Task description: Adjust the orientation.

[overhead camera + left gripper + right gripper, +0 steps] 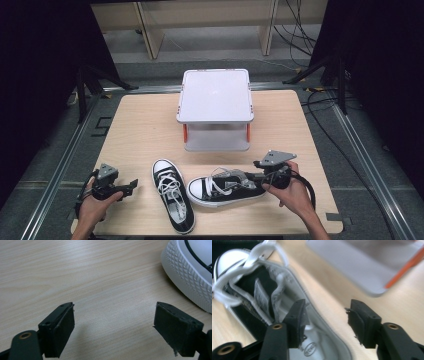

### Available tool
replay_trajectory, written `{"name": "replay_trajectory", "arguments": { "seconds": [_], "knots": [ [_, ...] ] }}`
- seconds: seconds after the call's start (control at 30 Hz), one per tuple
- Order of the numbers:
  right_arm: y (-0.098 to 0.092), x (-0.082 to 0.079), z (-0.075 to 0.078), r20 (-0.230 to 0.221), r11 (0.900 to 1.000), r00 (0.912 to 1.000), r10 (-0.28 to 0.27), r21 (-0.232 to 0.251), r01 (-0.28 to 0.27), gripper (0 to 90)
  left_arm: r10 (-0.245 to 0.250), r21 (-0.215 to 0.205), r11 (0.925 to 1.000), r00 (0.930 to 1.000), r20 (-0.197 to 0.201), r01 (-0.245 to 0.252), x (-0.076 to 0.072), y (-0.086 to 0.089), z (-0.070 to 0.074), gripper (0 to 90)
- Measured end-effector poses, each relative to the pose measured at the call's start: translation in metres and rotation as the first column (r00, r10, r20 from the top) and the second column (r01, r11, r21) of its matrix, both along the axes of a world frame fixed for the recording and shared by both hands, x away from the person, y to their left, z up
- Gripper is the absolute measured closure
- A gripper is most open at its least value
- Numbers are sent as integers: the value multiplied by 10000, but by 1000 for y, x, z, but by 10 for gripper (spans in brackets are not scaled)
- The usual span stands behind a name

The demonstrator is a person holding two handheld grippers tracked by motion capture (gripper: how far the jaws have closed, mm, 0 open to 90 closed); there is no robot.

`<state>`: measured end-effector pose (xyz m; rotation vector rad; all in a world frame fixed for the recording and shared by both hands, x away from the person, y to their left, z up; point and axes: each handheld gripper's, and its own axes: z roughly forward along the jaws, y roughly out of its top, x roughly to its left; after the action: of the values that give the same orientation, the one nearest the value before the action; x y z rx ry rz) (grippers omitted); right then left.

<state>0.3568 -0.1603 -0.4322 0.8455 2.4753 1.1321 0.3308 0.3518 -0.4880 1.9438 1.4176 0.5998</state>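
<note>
Right tool (325, 322) straddling heel collar of right-hand sneaker (227, 189), jaws apart.

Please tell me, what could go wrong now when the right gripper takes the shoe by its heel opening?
1. The right gripper straddles the thin heel collar of the right shoe, one jaw inside, one outside, pads not pressing yet. A shallow bite may slip off.
2. The loose laces could snag or drag when it is lifted.
3. The left shoe lies close beside its toe; swinging may bump it.
4. The grey shelf stands just behind, so a careless lift could hit it.
</note>
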Motion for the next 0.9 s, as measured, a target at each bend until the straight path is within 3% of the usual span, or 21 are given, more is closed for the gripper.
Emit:
{"name": "replay_trajectory", "arguments": {
  "seconds": [0.1, 0.2, 0.3, 0.47, 0.5, 0.57, 0.63, 0.67, 0.8, 0.9],
  "knots": [
    [9, 4, -6, -352, 9980, 9975, 613, -101, -617, 538, -21, 63, 10000, 10000, -66, 21, 1, 2, -1, 166],
    [21, 9, -4, -240, 9933, 9937, 1092, -364, -1100, 531, -106, -9, 9999, 9999, -2, 106, 0, 1, 0, 166],
    [27, 15, -1, -363, 9854, 9897, 1382, -948, -1411, 537, -136, -48, 9999, 9999, 16, 136, 0, 0, -1, 165],
    [28, 34, -2, -262, 9849, 9873, 1564, -715, -1579, 553, -129, 59, 9999, 9999, -44, 130, 1, 1, -1, 165],
    [28, 37, -3, -314, 9853, 9871, 1569, -636, -1586, 541, -111, -129, 9999, 9999, 1, 111, 0, -1, -1, 165],
    [30, 40, -7, -751, 9810, 9792, 1884, -320, -1912, 614, -223, 0, 9998, 9997, -60, 223, 0, 1, 1, 166],
    [32, 36, -9, -691, 9690, 9730, 2203, -986, -2264, 731, -207, 19, 9998, 9998, -58, 207, 0, 0, 0, 165],
    [31, 30, -7, -899, 9663, 9702, 2251, -1069, -2341, 800, -186, 50, 9998, 9998, -51, 187, 1, 0, -1, 166],
    [27, 23, -2, -833, 9663, 9701, 2278, -1034, -2358, 855, -319, -66, 9995, 9995, 17, 319, 0, -2, 0, 166],
    [22, 15, -3, -1113, 9739, 9814, 1562, -1484, -1718, 886, -392, -42, 9992, 9992, -1, 392, 0, -2, 1, 166]
  ]
}}
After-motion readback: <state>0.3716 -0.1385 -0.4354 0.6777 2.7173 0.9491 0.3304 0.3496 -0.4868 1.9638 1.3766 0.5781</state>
